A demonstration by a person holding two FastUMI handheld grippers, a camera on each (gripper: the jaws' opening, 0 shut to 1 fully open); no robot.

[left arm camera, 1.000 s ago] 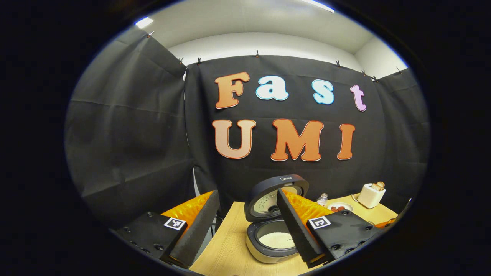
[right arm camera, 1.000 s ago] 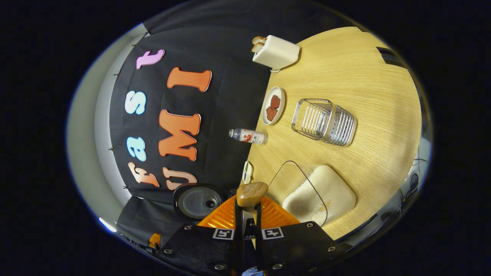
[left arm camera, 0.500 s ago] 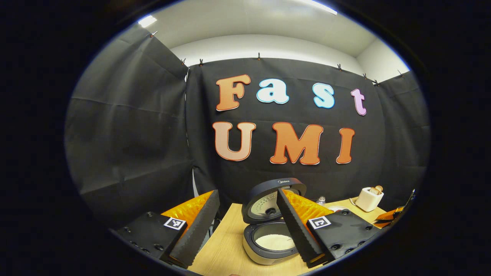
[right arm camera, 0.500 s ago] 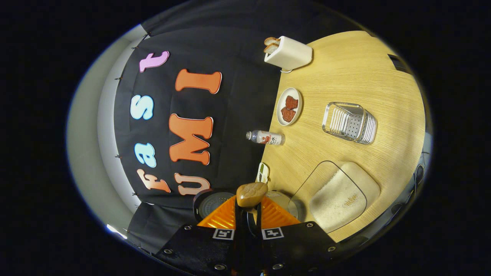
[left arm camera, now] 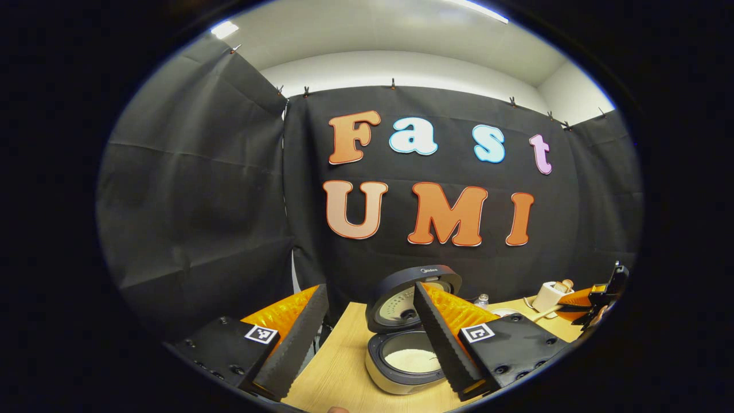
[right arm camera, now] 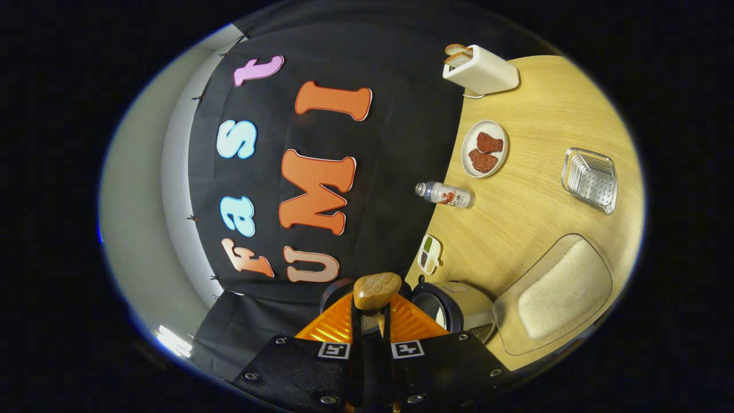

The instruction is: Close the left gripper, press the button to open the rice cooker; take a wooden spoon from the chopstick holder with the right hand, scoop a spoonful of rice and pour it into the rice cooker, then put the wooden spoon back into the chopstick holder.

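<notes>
The rice cooker (left arm camera: 401, 376) stands open on the wooden table, lid (left arm camera: 401, 287) tipped back, white rice (left arm camera: 410, 360) in its pot. My left gripper (left arm camera: 367, 344) hangs open in front of it, holding nothing. My right gripper (right arm camera: 370, 312) is shut on the wooden spoon (right arm camera: 375, 289), whose bowl sticks up just past the fingertips. The cooker (right arm camera: 459, 298) lies right beside that gripper, partly hidden by it. At the table's right stands the metal chopstick holder (right arm camera: 590, 179). In the left gripper view the right gripper (left arm camera: 599, 292) shows at the far right, holding the spoon (left arm camera: 542, 313).
A clear container of rice (right arm camera: 559, 295) sits next to the cooker. Farther back are a small dish (right arm camera: 429, 253), a lying-looking bottle (right arm camera: 444, 195), a plate with red pieces (right arm camera: 484, 148) and a white toaster (right arm camera: 479, 69) with bread. The black cloth wall bounds the table's back.
My right gripper has carried the spoon toward the cooker; the chopstick holder and rice container slid right in its view. It has come into the left gripper view. The left gripper barely moved.
</notes>
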